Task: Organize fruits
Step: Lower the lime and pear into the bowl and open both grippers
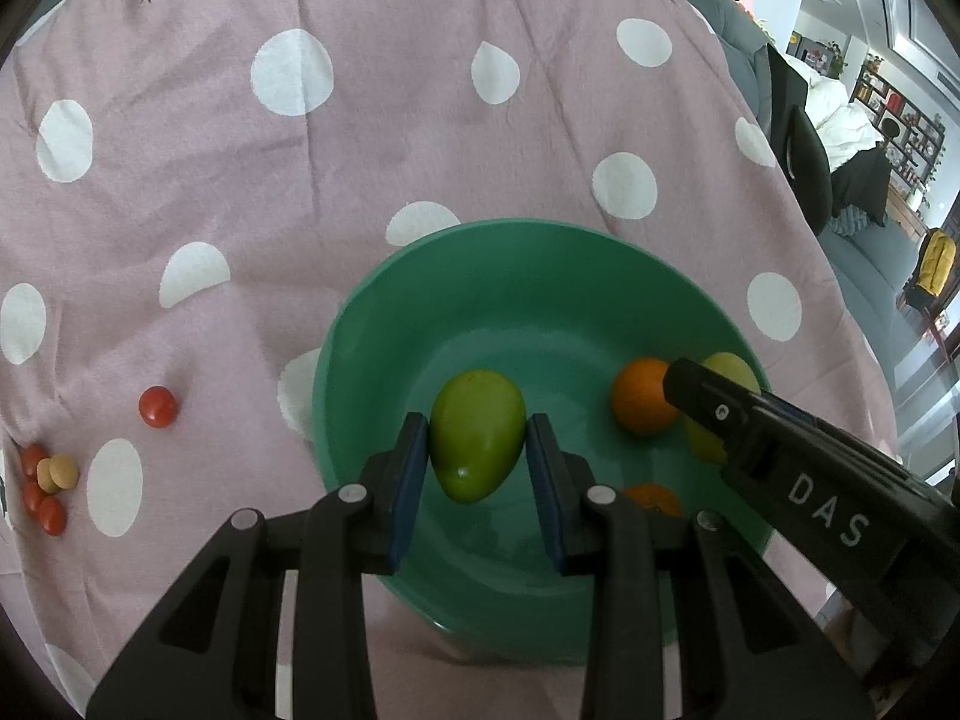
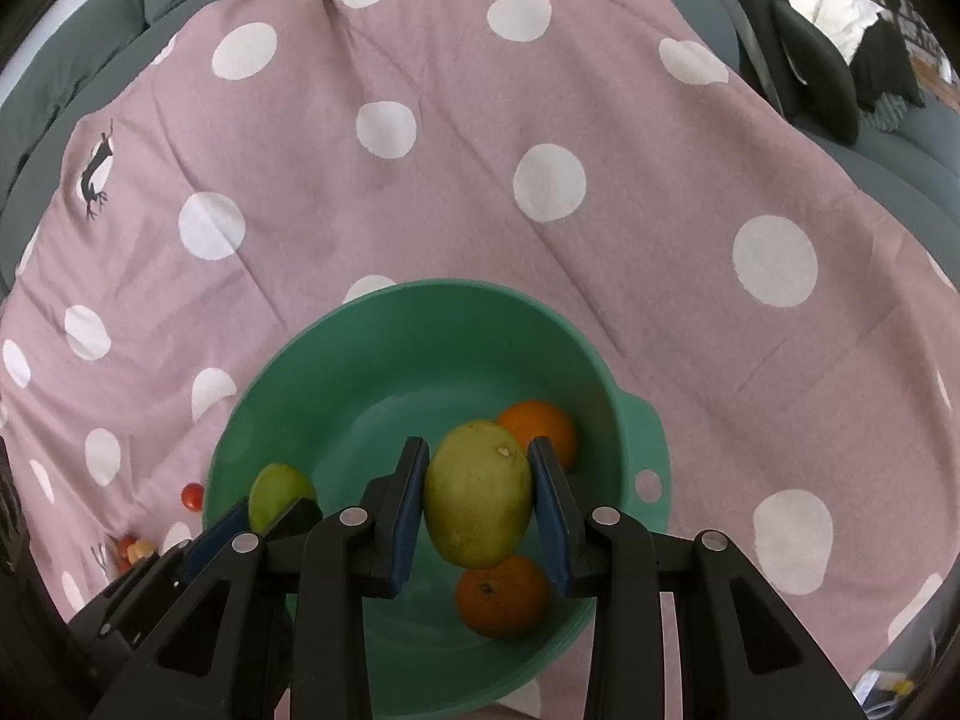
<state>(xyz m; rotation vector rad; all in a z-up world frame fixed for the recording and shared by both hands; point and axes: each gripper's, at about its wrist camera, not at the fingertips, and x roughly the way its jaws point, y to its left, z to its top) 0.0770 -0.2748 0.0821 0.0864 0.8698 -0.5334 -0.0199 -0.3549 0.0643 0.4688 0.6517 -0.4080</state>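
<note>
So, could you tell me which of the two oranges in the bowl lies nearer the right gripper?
The lower orange, just under the held mango; the other orange sits farther back by the bowl wall.

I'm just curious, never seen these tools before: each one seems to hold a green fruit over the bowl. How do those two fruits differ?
The fruit in the left gripper is brighter green; the fruit in the right gripper is duller and yellower. The left one's skin looks clean; the right one has a pale scar near its top. The right one looks larger, though each is seen close up. Both are egg-shaped, pinched between jaws over the green bowl.
</note>
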